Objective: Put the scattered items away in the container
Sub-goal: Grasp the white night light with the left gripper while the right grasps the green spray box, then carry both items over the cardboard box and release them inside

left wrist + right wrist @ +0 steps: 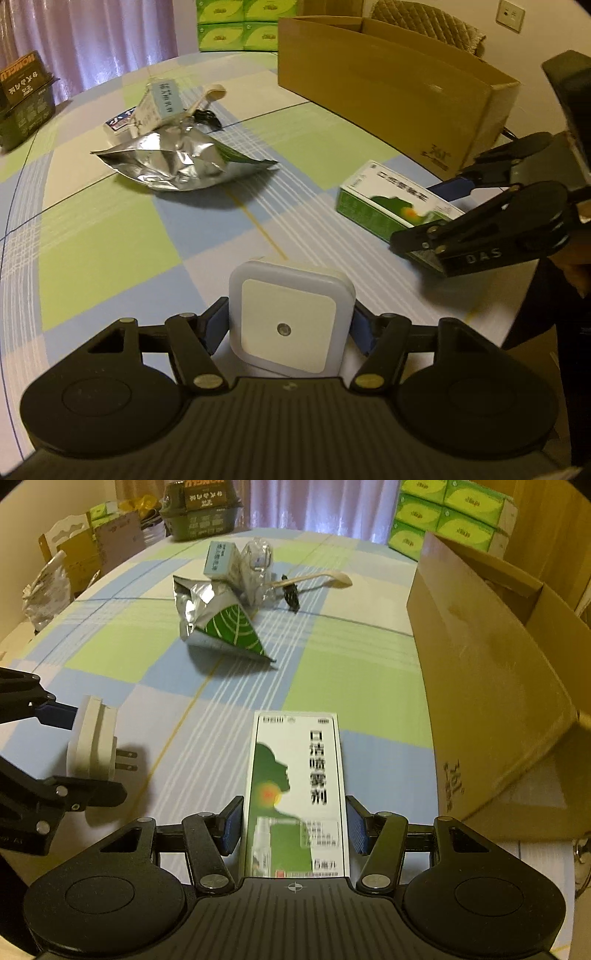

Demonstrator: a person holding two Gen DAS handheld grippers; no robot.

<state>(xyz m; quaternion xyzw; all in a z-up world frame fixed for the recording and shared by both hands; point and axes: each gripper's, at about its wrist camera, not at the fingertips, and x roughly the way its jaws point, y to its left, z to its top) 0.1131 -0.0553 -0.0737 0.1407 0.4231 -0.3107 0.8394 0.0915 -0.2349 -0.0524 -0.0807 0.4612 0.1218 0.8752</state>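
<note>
Jaws clamped, left gripper (pixel 290 328) on night light (pixel 291 314), right gripper (pixel 295 823) on spray box (pixel 295 794), should both clear the near wall of the cardboard box (pixel 491 686) before releasing.

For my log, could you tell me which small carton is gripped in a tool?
The green-and-white carton, in the right tool; the pale blue carton lies free.

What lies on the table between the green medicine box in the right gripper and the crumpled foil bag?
Nothing: in the right wrist view only bare checked tablecloth separates the medicine box from the foil bag.
</note>
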